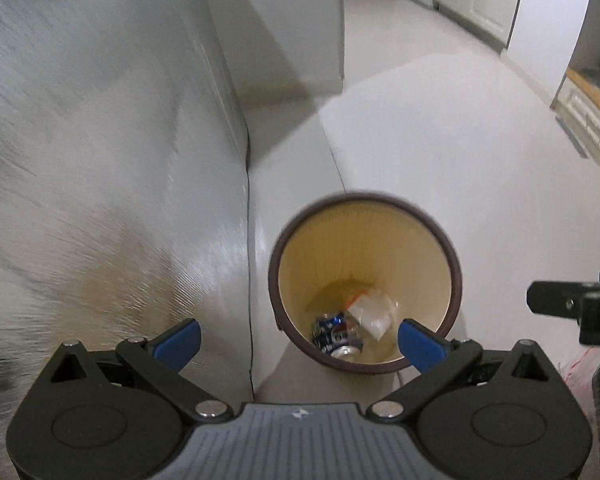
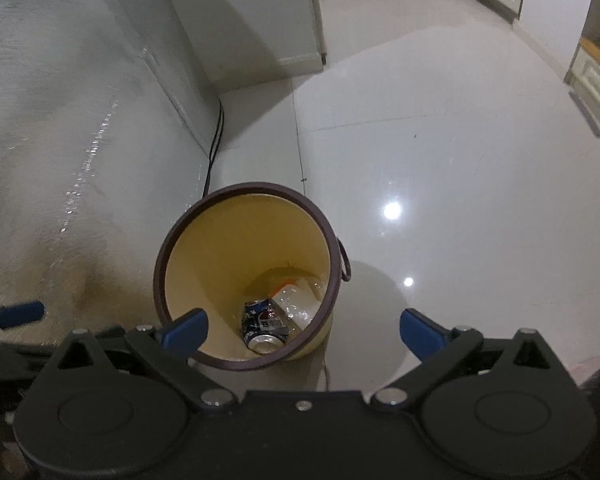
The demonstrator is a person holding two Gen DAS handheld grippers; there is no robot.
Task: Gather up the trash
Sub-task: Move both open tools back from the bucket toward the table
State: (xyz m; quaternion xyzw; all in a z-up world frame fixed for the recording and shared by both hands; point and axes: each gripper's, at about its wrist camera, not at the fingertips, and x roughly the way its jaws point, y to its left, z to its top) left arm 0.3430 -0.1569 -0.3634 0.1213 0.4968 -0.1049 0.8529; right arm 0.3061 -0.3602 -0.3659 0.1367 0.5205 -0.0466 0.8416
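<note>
A round trash bin with a brown rim and yellow inside stands on the floor; it also shows in the right wrist view. At its bottom lie a crushed blue can and a clear plastic bottle. My left gripper is open and empty, above the bin's near edge. My right gripper is open and empty, above the bin's near right side. The right gripper shows at the right edge of the left wrist view.
A pale sofa side rises left of the bin. A black cable runs down beside it. Glossy white floor tiles spread to the right. A white cabinet stands behind, with cupboards at far right.
</note>
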